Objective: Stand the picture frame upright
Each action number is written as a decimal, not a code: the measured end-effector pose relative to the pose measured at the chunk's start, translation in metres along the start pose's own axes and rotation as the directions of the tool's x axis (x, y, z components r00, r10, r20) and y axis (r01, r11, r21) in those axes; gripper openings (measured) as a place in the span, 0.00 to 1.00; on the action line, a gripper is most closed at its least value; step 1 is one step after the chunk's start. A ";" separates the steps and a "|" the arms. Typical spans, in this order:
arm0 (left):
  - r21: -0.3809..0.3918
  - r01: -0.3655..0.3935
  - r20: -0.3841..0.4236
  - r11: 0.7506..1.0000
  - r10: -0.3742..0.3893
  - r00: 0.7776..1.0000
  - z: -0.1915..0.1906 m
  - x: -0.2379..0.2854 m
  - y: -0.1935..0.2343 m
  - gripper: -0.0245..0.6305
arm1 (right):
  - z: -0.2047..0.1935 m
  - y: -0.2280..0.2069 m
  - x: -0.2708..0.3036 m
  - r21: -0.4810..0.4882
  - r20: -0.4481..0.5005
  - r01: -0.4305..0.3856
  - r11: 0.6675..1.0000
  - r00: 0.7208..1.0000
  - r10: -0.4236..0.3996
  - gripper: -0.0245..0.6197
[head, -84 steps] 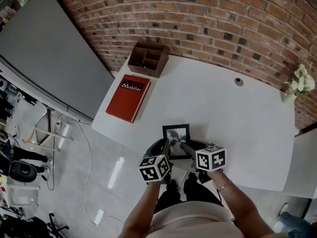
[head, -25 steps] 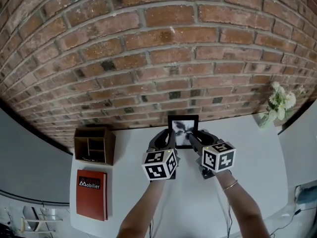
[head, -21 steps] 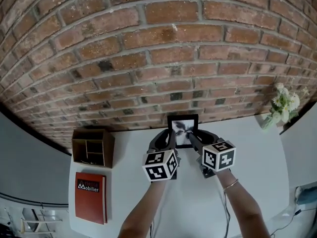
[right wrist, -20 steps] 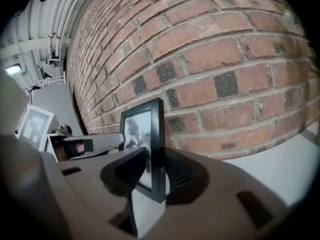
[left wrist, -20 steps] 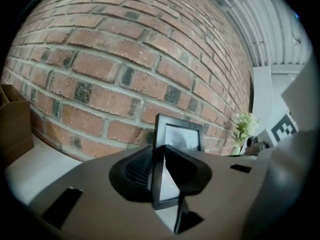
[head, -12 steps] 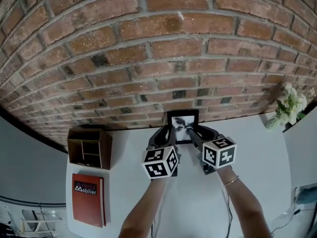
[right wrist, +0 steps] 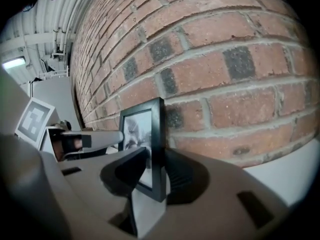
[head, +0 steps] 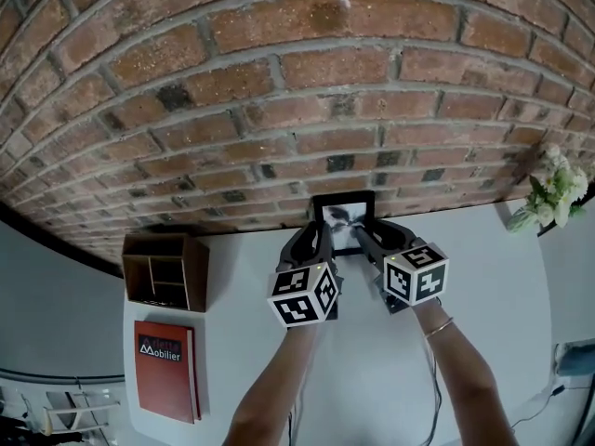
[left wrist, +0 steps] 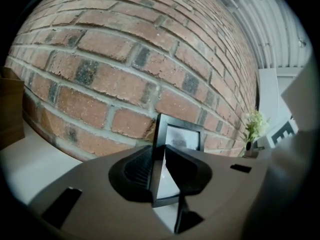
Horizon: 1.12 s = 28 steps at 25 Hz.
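Fingers (left wrist: 135,170) of the left gripper (head: 321,242) clamp the left edge of the small black rectangular picture frame (head: 344,221); the right gripper (head: 364,240) clamps its right edge. Both forearms reach forward side by side, grippers tilted slightly down toward the red brick wall (head: 279,82). The frame is upright close before it, over the white counter (head: 483,268).
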<state>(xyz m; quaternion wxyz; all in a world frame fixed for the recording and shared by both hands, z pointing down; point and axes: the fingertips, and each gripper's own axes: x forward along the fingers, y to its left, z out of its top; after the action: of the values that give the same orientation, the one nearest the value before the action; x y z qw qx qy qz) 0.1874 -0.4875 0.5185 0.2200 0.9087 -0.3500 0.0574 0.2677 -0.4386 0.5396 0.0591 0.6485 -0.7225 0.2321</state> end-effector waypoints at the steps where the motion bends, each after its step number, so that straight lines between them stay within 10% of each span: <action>1: -0.003 0.001 0.001 1.000 -0.001 1.000 0.000 0.001 0.001 0.15 | 0.000 -0.001 0.001 -0.004 -0.001 -0.001 1.000 1.000 0.001 0.21; 28: 0.053 -0.004 -0.018 0.999 0.005 1.000 0.003 0.004 0.004 0.17 | -0.004 -0.007 0.006 0.010 0.018 0.014 1.000 1.000 -0.014 0.21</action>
<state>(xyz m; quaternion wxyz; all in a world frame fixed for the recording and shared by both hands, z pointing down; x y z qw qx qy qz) 0.1876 -0.4943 0.5182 0.1989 0.9129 -0.3485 0.0753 0.2731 -0.4430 0.5470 0.0511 0.6559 -0.7174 0.2292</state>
